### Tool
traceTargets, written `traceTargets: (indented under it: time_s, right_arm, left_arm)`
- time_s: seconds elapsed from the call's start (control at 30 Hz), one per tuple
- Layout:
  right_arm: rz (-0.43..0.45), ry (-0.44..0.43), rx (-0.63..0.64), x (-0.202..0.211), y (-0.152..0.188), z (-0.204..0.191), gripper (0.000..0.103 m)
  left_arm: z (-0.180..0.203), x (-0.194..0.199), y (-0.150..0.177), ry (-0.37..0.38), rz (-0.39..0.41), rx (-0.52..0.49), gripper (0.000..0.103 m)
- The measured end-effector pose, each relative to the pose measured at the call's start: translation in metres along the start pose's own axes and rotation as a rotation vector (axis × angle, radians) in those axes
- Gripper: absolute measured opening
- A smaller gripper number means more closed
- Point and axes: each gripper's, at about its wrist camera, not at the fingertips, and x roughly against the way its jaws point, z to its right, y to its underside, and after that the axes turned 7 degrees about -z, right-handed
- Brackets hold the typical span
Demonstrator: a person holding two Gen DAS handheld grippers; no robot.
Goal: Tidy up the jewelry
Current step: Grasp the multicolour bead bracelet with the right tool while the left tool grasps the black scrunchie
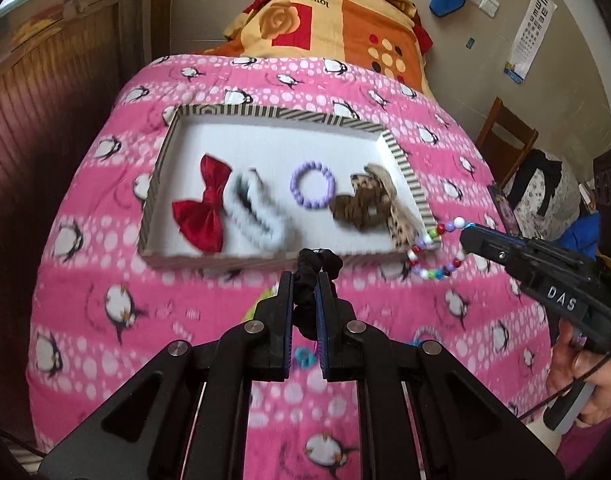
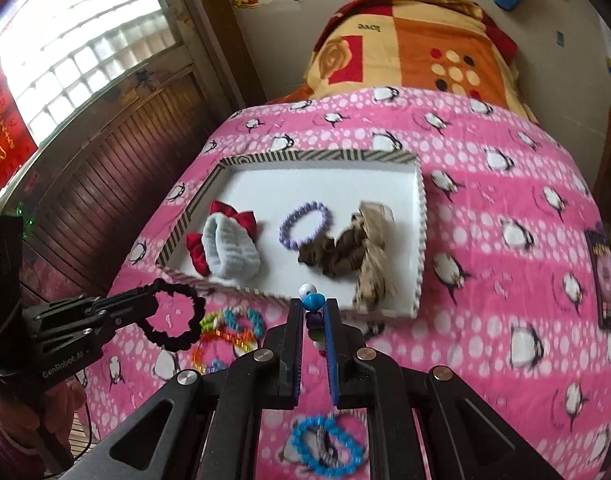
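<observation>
A shallow white tray with a striped rim [image 1: 405,168] [image 2: 421,216] lies on the pink penguin bedspread. It holds a red bow [image 1: 203,204], a white fuzzy band [image 1: 257,212], a purple bead bracelet [image 1: 312,184] [image 2: 305,224] and brown scrunchies [image 1: 365,204]. My left gripper [image 1: 305,280] [image 2: 153,300] is shut on a black scrunchie [image 1: 317,264] [image 2: 173,316], held above the bed near the tray's front edge. My right gripper [image 2: 314,308] [image 1: 465,238] is shut on a multicoloured bead bracelet [image 1: 433,256] [image 2: 313,312] by the tray's front right corner.
Loose on the bedspread [image 2: 505,280] in front of the tray lie several bright bead bracelets [image 2: 233,328] and a blue bead ring [image 2: 325,448]. A folded orange blanket [image 1: 337,20] sits behind. A wooden wall panel [image 2: 105,176] is left, a chair [image 1: 505,140] right.
</observation>
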Motion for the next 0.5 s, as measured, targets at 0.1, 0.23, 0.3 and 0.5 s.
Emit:
traceTargets:
  time_s: [0.1, 0.23, 0.3, 0.5]
  right_arm:
    - [-0.003, 0.019, 0.023, -0.009, -0.021, -0.001, 0.009]
    - [-0.006, 0.022, 0.041, -0.021, -0.046, -0.001, 0.009]
    - [-0.011, 0.02, 0.048, -0.029, -0.058, 0.0, 0.009]
    - [-0.04, 0.014, 0.059, -0.055, -0.086, 0.005, 0.009]
  left_arm:
    - [0.004, -0.01, -0.016, -0.004, -0.003, -0.001, 0.009]
    - [0.01, -0.029, -0.035, -0.027, -0.016, -0.003, 0.009]
    - [0.011, -0.039, -0.041, -0.037, -0.024, 0.001, 0.009]
    - [0.016, -0.062, -0.055, -0.064, -0.046, -0.001, 0.009]
